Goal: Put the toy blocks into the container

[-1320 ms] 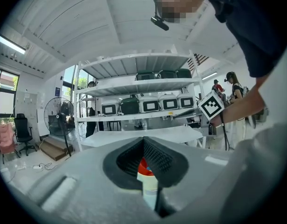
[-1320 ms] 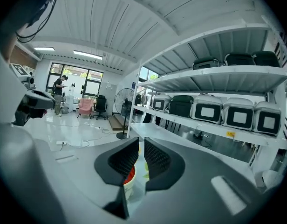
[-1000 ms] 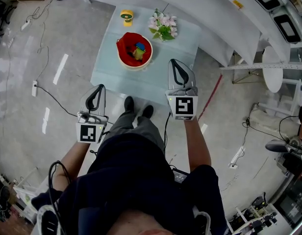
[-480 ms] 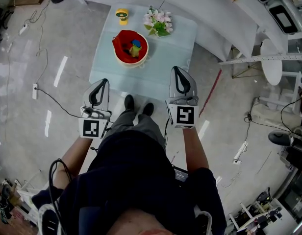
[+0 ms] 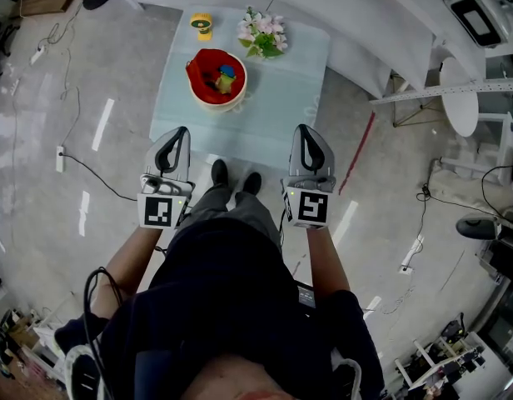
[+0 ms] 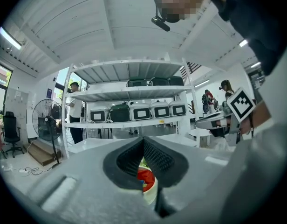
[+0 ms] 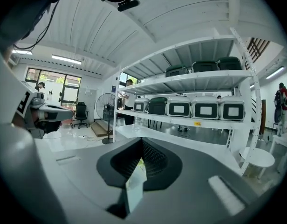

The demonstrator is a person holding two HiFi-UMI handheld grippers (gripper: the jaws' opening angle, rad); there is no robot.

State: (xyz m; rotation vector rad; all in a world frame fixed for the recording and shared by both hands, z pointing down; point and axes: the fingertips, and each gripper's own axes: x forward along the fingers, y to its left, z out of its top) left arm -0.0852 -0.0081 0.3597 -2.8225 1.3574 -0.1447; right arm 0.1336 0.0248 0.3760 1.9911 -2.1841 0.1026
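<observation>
**Container ahead, nearer our left tongs**

Our left tongs (image 5: 180,132) and right tongs (image 5: 304,129) are both closed tip to tip and hold nothing. They hover at the near edge of the desk (image 5: 277,98). The red container (image 5: 196,73) sits further up the desk, ahead of the left tongs and slightly to their right, so our left side is nearer. The toy blocks (image 5: 224,75) lie inside it. We see none loose, so we judge little remains.
</observation>
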